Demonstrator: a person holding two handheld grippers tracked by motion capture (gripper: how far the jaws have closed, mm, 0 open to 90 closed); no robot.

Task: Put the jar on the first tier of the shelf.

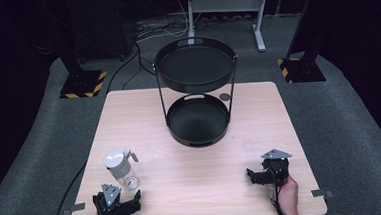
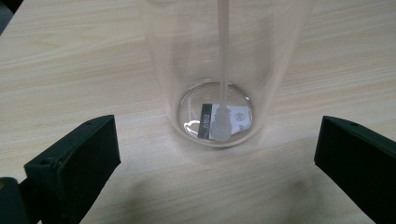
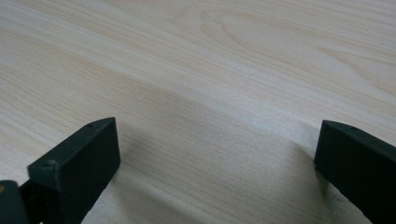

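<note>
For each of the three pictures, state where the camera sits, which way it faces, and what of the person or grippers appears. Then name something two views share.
High view: above the person's side, looking forward and down at the table; both hands, left gripper, right gripper.
Left gripper view: on that gripper, facing the clear bottle; open jaws.
Right gripper view: facing bare tabletop; open jaws.
Shared: the bottle, in high and left gripper views.

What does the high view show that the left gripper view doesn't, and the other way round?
High view alone: the bottle's grey lid, the black two-tier tray stand at the table's far side, and the right gripper over bare wood. Left gripper view alone: the straw inside the clear bottle and a label under its base. Both: the bottle, the wooden table, and the left gripper open before it.
</note>
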